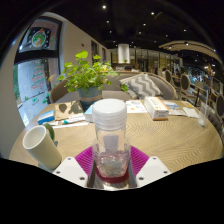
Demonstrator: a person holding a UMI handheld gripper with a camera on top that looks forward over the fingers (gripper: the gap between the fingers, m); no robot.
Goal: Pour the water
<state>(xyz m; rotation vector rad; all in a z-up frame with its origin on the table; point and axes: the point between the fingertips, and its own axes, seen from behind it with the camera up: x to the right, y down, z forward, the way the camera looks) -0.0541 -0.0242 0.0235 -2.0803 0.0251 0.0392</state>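
Gripper clamped on clear plastic bottle with white cap. White ceramic mug sits near left. Cap looks on; tilting now likely pours nothing, or the bottle slips.

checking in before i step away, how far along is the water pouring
Done: the claw is shut on the clear plastic bottle with a white screw cap, its pink pads pressing both sides. In hand: the bottle is upright, cap on, over the round wooden table. Left: uncapping, moving to the white ceramic mug that stands to the bottle's left, and tipping. Whether the mug holds any water cannot be seen.
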